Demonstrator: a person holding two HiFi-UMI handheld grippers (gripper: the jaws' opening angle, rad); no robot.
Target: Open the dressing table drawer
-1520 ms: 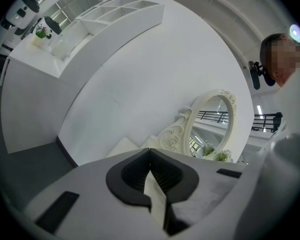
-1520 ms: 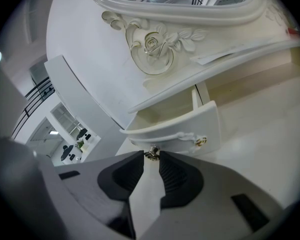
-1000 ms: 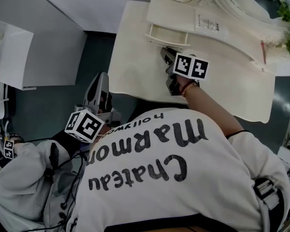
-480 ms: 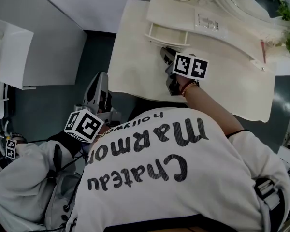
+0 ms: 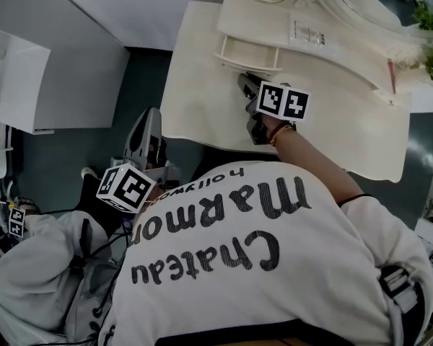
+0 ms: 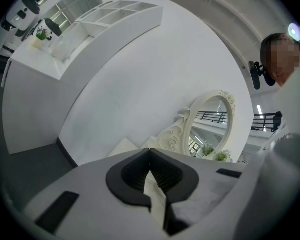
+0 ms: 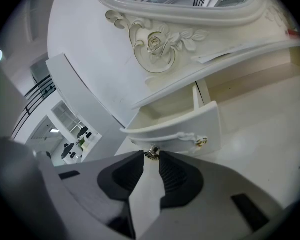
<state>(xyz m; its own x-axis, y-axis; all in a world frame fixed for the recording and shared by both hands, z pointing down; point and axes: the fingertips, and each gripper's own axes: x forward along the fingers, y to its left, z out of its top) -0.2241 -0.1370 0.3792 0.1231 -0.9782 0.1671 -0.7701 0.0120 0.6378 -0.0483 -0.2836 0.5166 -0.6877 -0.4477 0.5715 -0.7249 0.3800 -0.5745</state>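
At the drawer [image 7: 176, 134], right gripper [image 7: 150, 157] jaws clamp a knob [image 7: 151, 152] hidden overhead.

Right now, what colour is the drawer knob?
The knob is metallic gold, clearest in the right gripper view.

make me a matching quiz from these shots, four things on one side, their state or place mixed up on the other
Things:
1. drawer
2. right tool
3. left tool
4. mirror

States or places:
A. shut, empty
B. pulled out, open
C. upright at the back of the dressing table
D. closed on the knob

Pairs: 1-B, 2-D, 3-A, 4-C
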